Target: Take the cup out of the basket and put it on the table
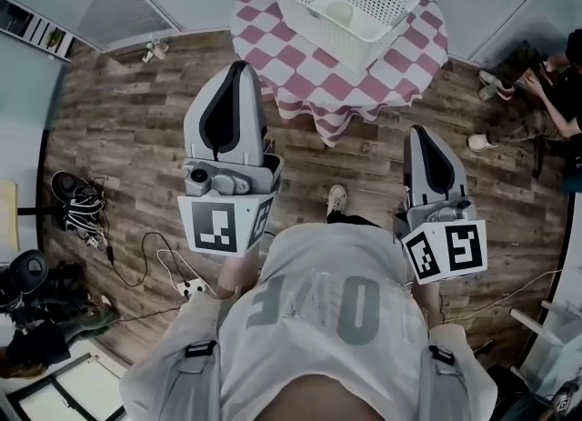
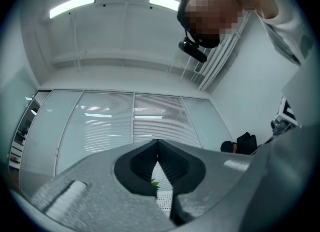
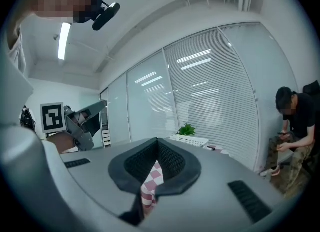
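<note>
In the basket (image 1: 311,21): pale cup (image 1: 339,12), probably light, stiff, smooth; take by the rim.
Left gripper (image 1: 238,69): clenched, empty.
Right gripper (image 1: 421,133): clenched, empty.

An office-like room is showing here: blinded glass partitions (image 3: 210,90) are lining the walls at centre; strip lights (image 2: 72,5) are glowing at upper left; cables (image 1: 86,215) are trailing over wood-look flooring (image 1: 136,128) at left; a checked-cloth worktop (image 1: 309,78) is standing at top.

White basket (image 1: 314,24), pale cup (image 1: 339,12), pink-and-white checked tablecloth (image 1: 309,83), grey-brown wood-grain floor (image 1: 136,128)
</note>
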